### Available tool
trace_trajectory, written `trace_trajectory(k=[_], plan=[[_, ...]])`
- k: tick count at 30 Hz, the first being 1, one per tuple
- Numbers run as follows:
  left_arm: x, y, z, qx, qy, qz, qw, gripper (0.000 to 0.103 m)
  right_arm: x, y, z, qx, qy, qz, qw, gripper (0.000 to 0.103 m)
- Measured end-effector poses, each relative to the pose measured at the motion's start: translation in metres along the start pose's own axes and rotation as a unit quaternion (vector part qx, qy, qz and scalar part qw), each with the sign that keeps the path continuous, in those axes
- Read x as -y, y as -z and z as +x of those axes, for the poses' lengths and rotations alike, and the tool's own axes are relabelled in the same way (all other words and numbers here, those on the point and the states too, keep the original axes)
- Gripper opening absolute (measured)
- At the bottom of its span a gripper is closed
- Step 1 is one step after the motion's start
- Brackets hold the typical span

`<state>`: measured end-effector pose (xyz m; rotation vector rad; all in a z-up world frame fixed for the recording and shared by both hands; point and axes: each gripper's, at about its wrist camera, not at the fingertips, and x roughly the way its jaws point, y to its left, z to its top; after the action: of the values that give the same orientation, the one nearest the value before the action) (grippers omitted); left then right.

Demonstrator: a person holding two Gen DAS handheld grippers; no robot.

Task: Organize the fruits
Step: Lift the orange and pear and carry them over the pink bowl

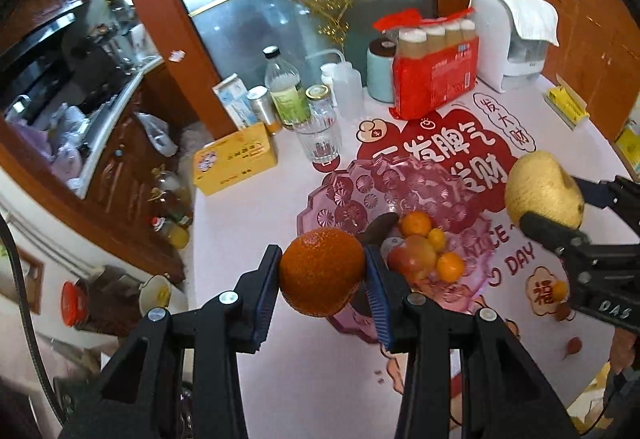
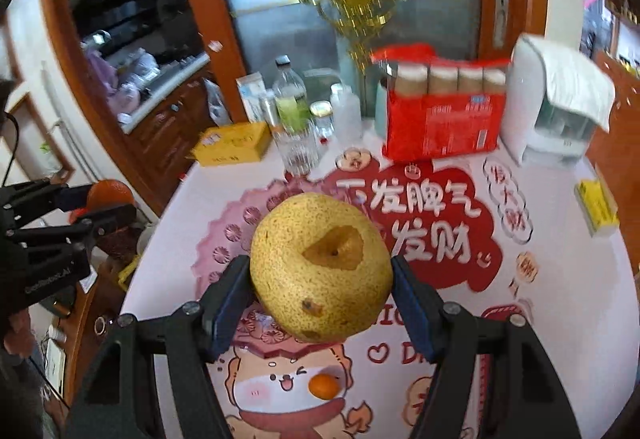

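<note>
The left gripper (image 1: 322, 271) squeezes a round orange fruit (image 1: 322, 271). The right gripper (image 2: 320, 275) hugs a big speckled yellow pear (image 2: 320, 271). The pink glass bowl (image 1: 344, 199) sits just ahead, below both. I would lower each fruit slowly into an empty spot, then let go softly.

Home kitchen-dining room: wooden cabinets (image 1: 592, 51), cluttered counter (image 1: 100, 119), table (image 1: 248, 239) of bottles (image 1: 285, 91) and jars (image 1: 319, 99).
</note>
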<state>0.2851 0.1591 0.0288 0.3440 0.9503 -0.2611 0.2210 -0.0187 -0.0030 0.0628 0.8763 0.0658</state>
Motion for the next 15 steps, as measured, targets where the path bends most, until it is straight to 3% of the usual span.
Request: trace_trajectory(k=[5,15], plan=[[-0.008,-0.005,0.067,-0.024,0.039,0.0,0.999,0.04,-0.009,0.004,0.058,-0.035,0.037,0.012,0.999,0.069],[-0.002,-0.002,0.185,-0.077,0.071,-0.011,0.9945,0.04,-0.004,0.007,0.147,-0.09,0.103,0.023,0.99,0.07]])
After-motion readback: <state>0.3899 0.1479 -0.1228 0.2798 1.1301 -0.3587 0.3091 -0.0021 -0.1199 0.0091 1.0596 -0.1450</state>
